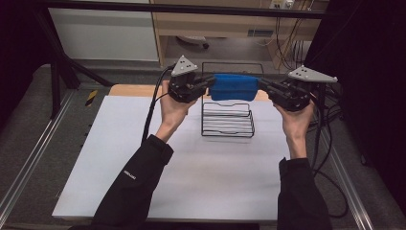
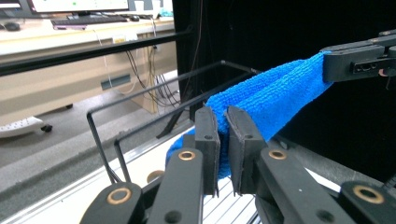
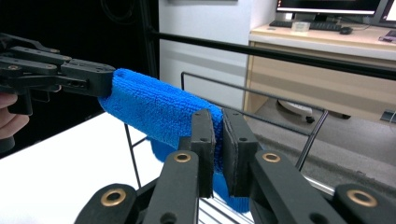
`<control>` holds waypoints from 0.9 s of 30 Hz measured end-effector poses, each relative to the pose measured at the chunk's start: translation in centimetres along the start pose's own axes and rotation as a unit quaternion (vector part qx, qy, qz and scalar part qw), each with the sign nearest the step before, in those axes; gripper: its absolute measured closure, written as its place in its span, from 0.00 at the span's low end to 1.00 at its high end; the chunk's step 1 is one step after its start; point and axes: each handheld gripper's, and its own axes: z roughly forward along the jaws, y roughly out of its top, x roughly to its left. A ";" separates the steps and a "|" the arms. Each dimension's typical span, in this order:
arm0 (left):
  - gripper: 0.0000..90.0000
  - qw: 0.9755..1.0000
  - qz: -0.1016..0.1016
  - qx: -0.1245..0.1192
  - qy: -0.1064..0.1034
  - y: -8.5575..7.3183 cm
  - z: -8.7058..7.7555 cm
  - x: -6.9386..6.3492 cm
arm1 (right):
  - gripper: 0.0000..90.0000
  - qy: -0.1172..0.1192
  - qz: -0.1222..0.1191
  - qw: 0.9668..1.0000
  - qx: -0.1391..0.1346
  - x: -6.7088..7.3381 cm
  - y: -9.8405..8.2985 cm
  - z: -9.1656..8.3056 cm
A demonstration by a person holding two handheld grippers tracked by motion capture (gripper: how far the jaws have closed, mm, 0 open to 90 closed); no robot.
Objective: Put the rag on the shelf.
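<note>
Blue cloth: pinched at both ends and stretched level in the air just above the black wire rack, near the far edge of the white table. Left gripper clamped nearly shut on the cloth's left end, pads squeezing a bunched fold, seen close up in the left gripper view with the terry spilling out toward 2 o'clock to the other claw. Right gripper likewise pressed almost closed on the right end, pads biting a thick fold in the right gripper view, the cloth running off toward 10 o'clock to the left claw. Both claws held by hands coming in from 6 o'clock, each topped by a grey three-cornered plate, cables trailing back along the dark sleeves. Judging by look: soft, light, limp microfibre, no stiffness at all, sagging slightly in the middle between the two grips; not fragile, not slippery, napped enough to catch on thin wire. Best held as now, at the two ends, deep enough in the pads to keep a doubled fold from creeping out under tension. Rack directly below, its tall back loops standing just behind the cloth toward 12 o'clock; beyond that, a wooden desk and wall.
</note>
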 end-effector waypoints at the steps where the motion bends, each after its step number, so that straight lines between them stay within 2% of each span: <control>1: 0.92 1.000 0.000 0.002 -0.001 -0.1 0.0 -0.1 | 0.94 0.001 0.000 1.000 0.003 0.0 -0.1 0.0; 14: 0.89 0.999 0.002 0.034 -0.008 -1.6 0.0 -0.1 | 0.94 0.012 0.005 1.000 0.024 0.0 -1.7 0.2; 20: 0.80 0.999 -0.011 0.026 -0.016 -0.7 -1.1 0.1 | 0.94 0.009 0.005 1.000 0.020 -0.1 -2.1 0.3; 27: 0.80 0.999 -0.025 0.010 -0.019 1.0 -1.9 0.2 | 0.93 0.009 0.001 1.000 0.022 0.0 -2.3 0.7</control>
